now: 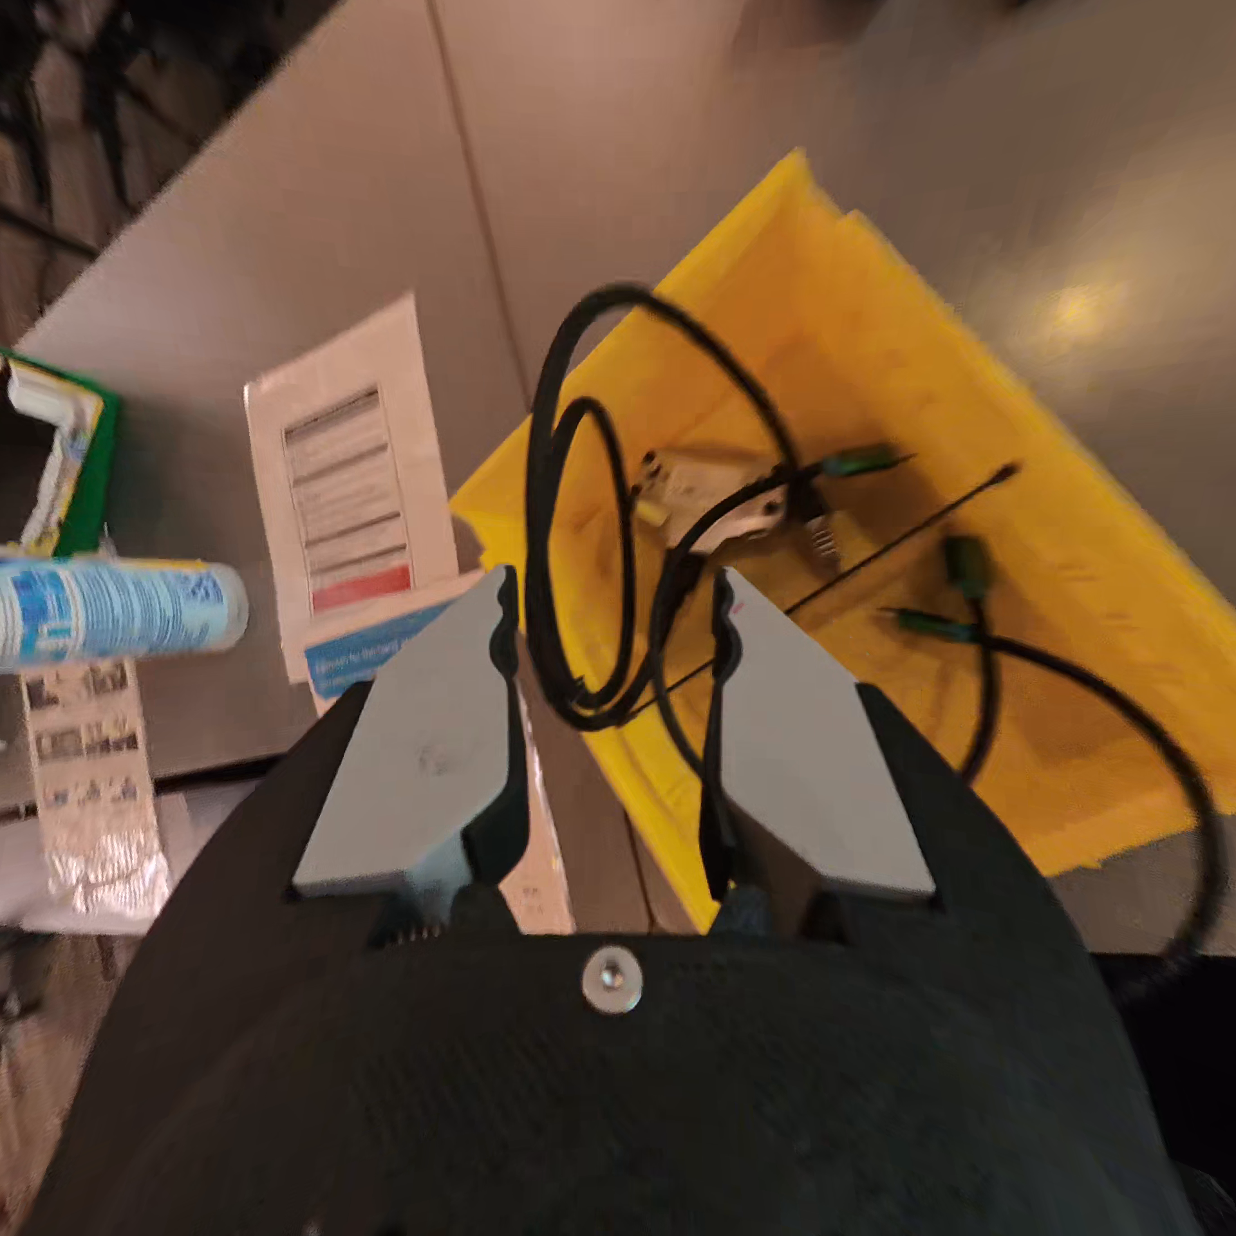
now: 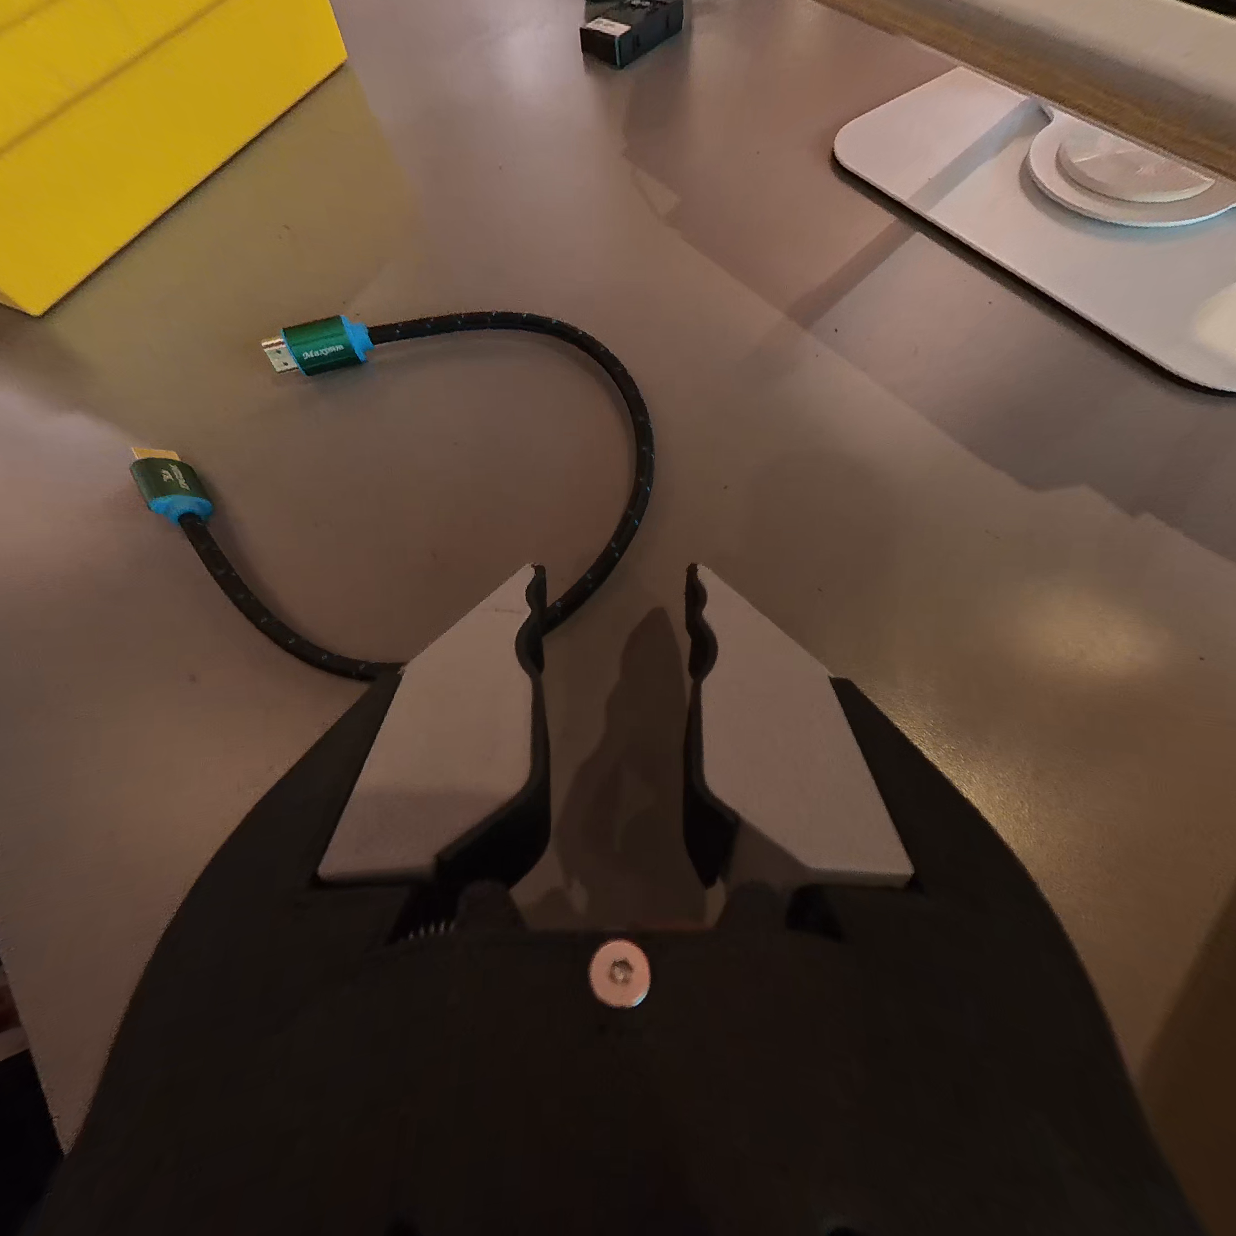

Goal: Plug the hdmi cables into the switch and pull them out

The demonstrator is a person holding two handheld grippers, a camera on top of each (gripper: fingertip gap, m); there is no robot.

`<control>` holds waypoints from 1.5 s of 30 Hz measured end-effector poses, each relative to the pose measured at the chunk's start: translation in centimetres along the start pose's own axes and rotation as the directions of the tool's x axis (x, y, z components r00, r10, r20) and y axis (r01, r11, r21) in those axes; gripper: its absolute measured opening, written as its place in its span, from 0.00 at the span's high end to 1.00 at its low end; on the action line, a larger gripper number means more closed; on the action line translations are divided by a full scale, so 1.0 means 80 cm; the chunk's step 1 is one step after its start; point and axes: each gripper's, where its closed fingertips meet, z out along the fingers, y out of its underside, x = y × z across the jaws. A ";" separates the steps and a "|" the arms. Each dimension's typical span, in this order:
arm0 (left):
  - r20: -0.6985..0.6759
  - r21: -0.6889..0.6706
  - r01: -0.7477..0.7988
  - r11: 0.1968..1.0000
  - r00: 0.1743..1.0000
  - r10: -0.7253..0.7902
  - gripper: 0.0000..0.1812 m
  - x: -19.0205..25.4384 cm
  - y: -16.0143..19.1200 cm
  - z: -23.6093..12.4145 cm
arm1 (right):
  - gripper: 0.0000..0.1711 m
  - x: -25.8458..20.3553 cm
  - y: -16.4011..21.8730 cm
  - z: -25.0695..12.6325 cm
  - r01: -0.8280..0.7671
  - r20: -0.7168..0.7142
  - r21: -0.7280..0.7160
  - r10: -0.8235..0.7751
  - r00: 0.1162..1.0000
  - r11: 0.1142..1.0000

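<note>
Risk of wrong cable: your left gripper point(image 1: 612, 588), with grey pads spread apart and holding nothing, hangs over the yellow plastic bin point(image 1: 869, 374). In this bin a thin black coiled cord point(image 1: 575, 535) lies tangled with a pale multi-pin connector point(image 1: 709, 495) and some green-ended plugs point(image 1: 966, 562). The view is blurred, so I cannot tell which of them is HDMI. If you close there, you may lift the whole knot.

Risk of snag: the loop of the coiled cord stands just in front of the left fingertips. A finger may pass through it and drag the bin content out.

Place of the task cable: the short black braided HDMI cable with green metal plugs and blue collars point(image 2: 629, 428) lies loose on the grey table point(image 2: 869, 635), beside the bin. Both plugs are free and plugged in nothing.

Right gripper point(image 2: 615, 575): it is spread wide and empty, and it is low over the table; the middle of the cable passes under its left finger. If you grip the braid and not a plug, I think the plug will swing and miss the port.

Switch: the small black box point(image 2: 632, 30) at the far edge, well apart from the cable, is probably it. It looks light, so it may slide when you push a plug in, if the other gripper does not hold it.
</note>
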 end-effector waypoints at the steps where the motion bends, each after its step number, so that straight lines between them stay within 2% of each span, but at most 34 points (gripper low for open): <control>1: 0.009 -0.032 0.013 0.999 1.000 -0.012 0.70 -0.009 0.013 0.012 | 0.77 0.000 0.001 0.001 0.007 -0.003 -0.008 -0.007 1.000 1.000; 3: 0.030 -0.079 0.027 0.997 0.999 -0.025 0.77 -0.021 0.034 0.032 | 0.77 -0.001 0.003 0.003 0.020 -0.009 -0.021 -0.020 1.000 1.000; 5: 0.071 -0.098 0.020 0.995 0.997 -0.014 0.93 -0.032 0.045 0.042 | 0.77 -0.001 0.004 0.003 0.030 -0.016 -0.025 -0.031 0.999 0.999; 9: 0.144 -0.041 0.003 0.999 0.990 0.003 0.97 -0.054 0.027 0.022 | 0.77 -0.001 0.003 0.002 0.032 -0.020 -0.018 -0.032 0.999 0.999; 11: 0.193 0.055 0.014 0.998 0.981 -0.024 0.97 -0.071 -0.002 -0.011 | 0.78 -0.001 0.003 0.002 0.029 -0.018 -0.017 -0.029 0.999 0.999; 15: 0.304 0.253 -0.032 0.967 0.952 -0.048 0.97 -0.098 -0.073 -0.106 | 0.78 -0.001 0.002 0.002 0.033 -0.021 -0.015 -0.033 0.999 0.999; 22: 0.394 0.408 -0.156 0.900 0.919 -0.019 0.97 -0.083 -0.158 -0.247 | 0.78 -0.001 0.001 0.000 0.035 -0.024 -0.008 -0.036 0.999 0.999; 26: 0.340 0.497 -0.196 0.845 0.940 0.019 0.97 -0.033 -0.191 -0.291 | 0.77 -0.001 0.000 -0.001 0.029 -0.021 0.004 -0.029 0.999 1.000; 31: 0.235 0.563 -0.259 0.785 0.961 0.149 0.97 0.069 -0.217 -0.305 | 0.77 -0.002 -0.004 -0.004 0.025 -0.010 0.030 -0.024 1.000 0.999; 36: 0.161 0.602 -0.357 0.714 0.930 0.330 0.97 0.188 -0.235 -0.304 | 0.76 -0.001 -0.006 -0.007 0.011 -0.004 0.047 -0.011 1.000 0.999; 41: 0.163 0.611 -0.475 0.633 0.859 0.486 0.97 0.286 -0.241 -0.294 | 0.76 0.000 -0.008 -0.007 0.007 0.000 0.055 -0.007 1.000 0.998; 45: 0.089 0.663 -0.440 0.606 0.850 0.520 0.97 0.342 -0.250 -0.282 | 0.75 0.001 -0.008 -0.007 0.006 -0.003 0.054 -0.006 1.000 0.999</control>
